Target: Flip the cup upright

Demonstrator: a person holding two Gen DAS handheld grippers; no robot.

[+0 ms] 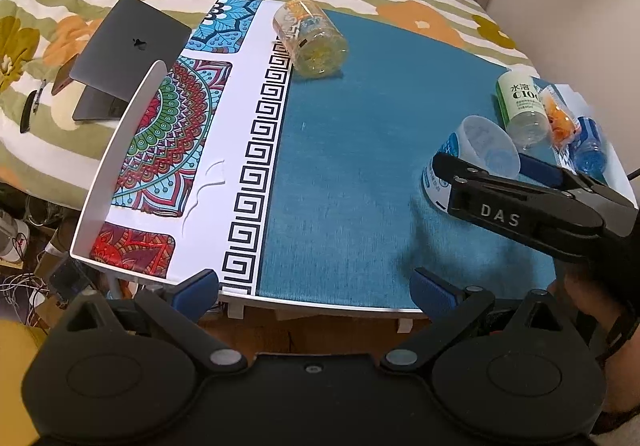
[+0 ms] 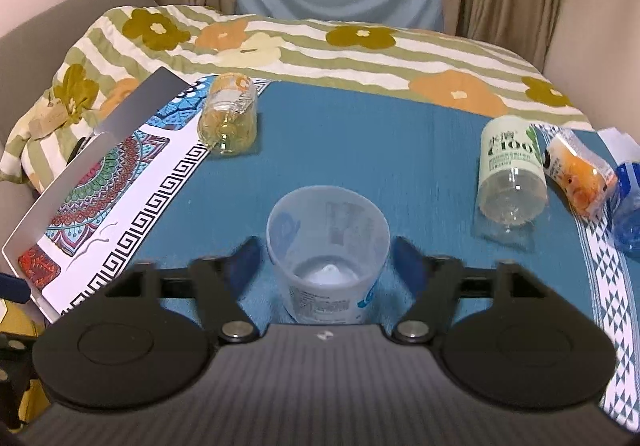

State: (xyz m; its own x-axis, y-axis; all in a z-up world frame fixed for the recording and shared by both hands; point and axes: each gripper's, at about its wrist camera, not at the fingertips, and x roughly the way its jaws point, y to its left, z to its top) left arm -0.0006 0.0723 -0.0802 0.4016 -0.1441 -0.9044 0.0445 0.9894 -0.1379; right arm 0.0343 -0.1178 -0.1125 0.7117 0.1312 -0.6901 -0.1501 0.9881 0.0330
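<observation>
Right wrist view: cup [image 2: 329, 258] mouth-up between the parted jaws.

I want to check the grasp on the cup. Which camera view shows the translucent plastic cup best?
The right wrist view: the cup sits centred between the right gripper's open fingers, mouth and inside visible, tilted rather than upright. In the left wrist view the cup is off to the side, its lower part covered by the right gripper's finger.

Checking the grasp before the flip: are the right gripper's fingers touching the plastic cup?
Apart. In the right wrist view the cup sits between the right gripper's fingers, with blue tablecloth visible on both sides.
</observation>
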